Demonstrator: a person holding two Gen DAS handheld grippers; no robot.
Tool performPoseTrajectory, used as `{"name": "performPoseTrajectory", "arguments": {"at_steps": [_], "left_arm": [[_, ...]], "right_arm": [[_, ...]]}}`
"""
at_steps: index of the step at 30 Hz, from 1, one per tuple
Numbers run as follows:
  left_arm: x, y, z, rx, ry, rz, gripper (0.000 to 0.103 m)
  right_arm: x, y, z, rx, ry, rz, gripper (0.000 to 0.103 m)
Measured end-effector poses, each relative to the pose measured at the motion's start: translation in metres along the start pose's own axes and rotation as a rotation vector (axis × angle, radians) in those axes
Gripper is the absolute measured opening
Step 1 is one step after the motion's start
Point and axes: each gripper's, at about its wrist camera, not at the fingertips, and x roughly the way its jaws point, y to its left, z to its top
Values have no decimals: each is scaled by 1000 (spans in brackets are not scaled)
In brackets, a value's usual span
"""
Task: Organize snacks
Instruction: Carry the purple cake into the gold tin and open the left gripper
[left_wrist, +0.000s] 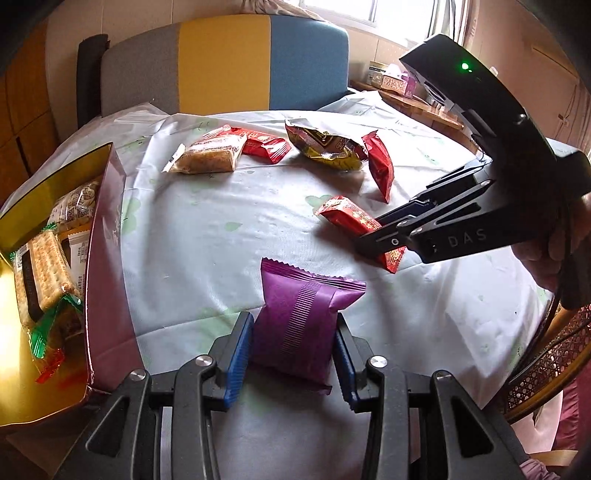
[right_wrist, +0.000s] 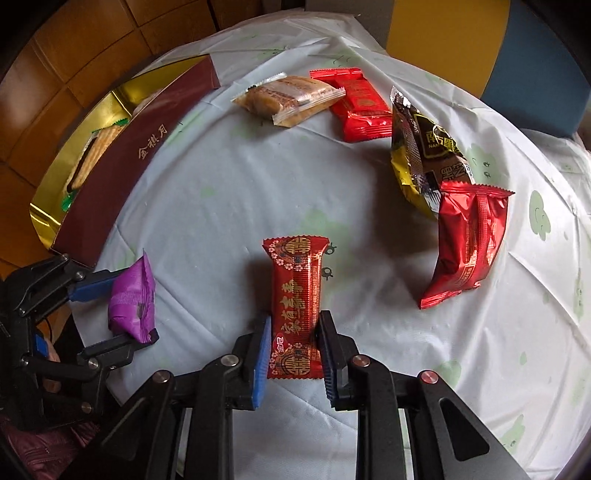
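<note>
My left gripper (left_wrist: 293, 332) is shut on a purple snack packet (left_wrist: 304, 317), held just above the tablecloth; it also shows in the right wrist view (right_wrist: 133, 299). My right gripper (right_wrist: 293, 343) is shut on a long red patterned snack packet (right_wrist: 295, 291), which also shows in the left wrist view (left_wrist: 354, 218). The maroon box with a gold inside (left_wrist: 107, 280) stands at the left and holds cracker packets (left_wrist: 44, 273); it shows in the right wrist view (right_wrist: 147, 147) too.
On the pale tablecloth (left_wrist: 221, 240) lie a clear-wrapped cake (left_wrist: 207, 155), a red packet (left_wrist: 266, 144), a gold and brown bag (left_wrist: 325, 146) and another red packet (left_wrist: 380, 162). A striped chair (left_wrist: 221, 62) stands behind the table.
</note>
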Motion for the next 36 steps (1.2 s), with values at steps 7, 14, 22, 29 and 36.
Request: {"name": "performPoseTrajectory", "arguments": {"at_steps": [7,14,22,29,36], "left_arm": [[-7,-1,5,-13,14,2,41],[-55,18,26,-107,-69,-76,41],[-106,121,57,-362,-149,-17,41],[-75,235,67,-574,-54,142,41],[-25,278,71,-622,45,219,41]], "right_arm": [[-5,14,-10,-50,-17,-38,25],[-3,30,-12,-78,-22,-70,25],[-3,29,-12,-78,-23,-76,25],[-2,27,-13,-77,-22,-77,25],[-2,26,-12,-68,-24,-72,25]]}}
